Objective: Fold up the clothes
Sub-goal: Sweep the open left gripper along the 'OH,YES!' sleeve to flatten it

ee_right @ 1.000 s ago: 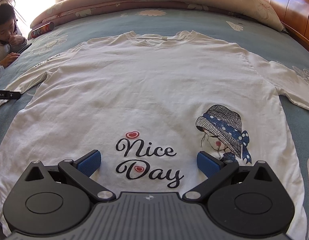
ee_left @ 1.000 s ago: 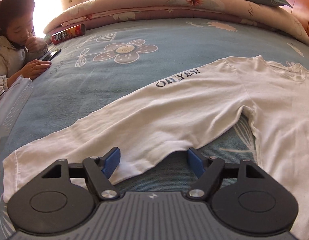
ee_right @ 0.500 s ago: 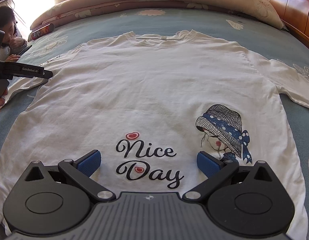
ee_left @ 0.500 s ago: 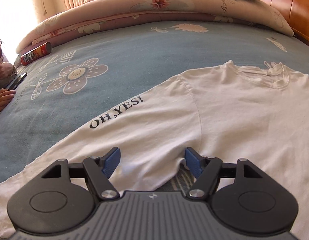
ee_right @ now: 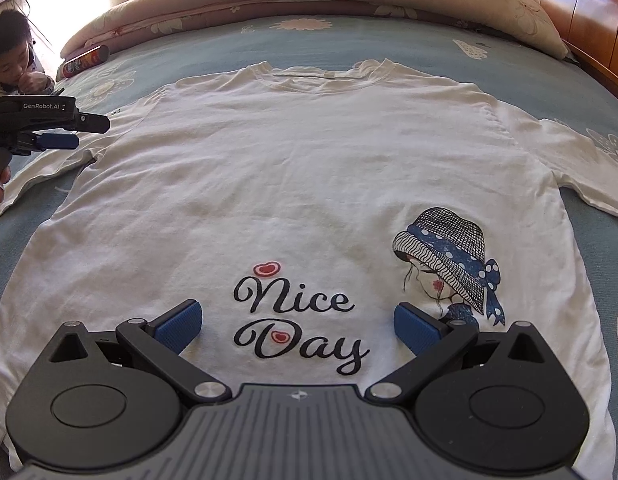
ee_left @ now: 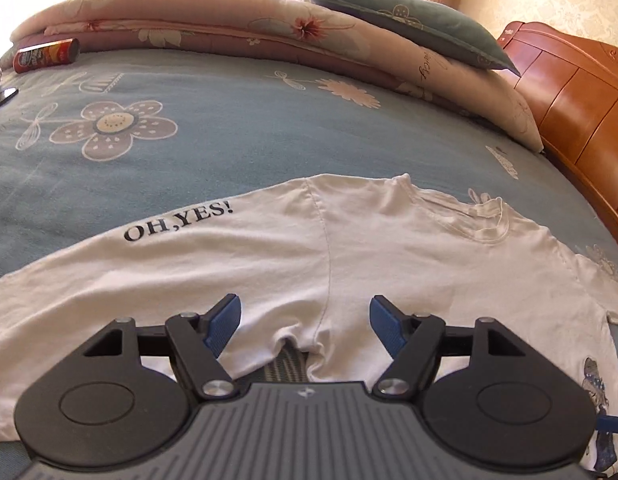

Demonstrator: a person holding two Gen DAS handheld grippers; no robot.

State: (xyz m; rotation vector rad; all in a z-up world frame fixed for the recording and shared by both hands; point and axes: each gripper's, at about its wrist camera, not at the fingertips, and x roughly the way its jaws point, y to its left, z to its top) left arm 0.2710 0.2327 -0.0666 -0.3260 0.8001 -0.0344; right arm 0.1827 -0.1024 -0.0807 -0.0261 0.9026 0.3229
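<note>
The jaws of the left gripper [ee_left: 305, 320] are held spread, with nothing pinched; the underarm of the white T-shirt [ee_right: 309, 168] is seen between and below the blue pads [ee_left: 225, 316], where sleeve and body meet. The jaws of the right gripper [ee_right: 297, 326] are likewise spread wide and empty, poised over the shirt's lower front, with the script "Nice Day" [ee_right: 297, 320] framed between the pads.

The shirt is laid flat, front up, across the middle of the bed [ee_left: 189, 152], its collar turned toward the folded quilt [ee_left: 229, 28] at the far edge. "OH,YES!" [ee_left: 177, 222] is printed on the left sleeve, and a drawing of a girl in a hat [ee_right: 449, 260] is placed beside the script. "GenRobot.AI" can be read on the left gripper's body in the right wrist view.

A red snack can [ee_left: 45, 55] is lying near the bed's far left corner, its label too small to read. A pillow [ee_left: 409, 28] is resting on the quilt, beside the wooden headboard [ee_left: 569, 92]. A person [ee_right: 13, 60] is seen at the bed's left edge.
</note>
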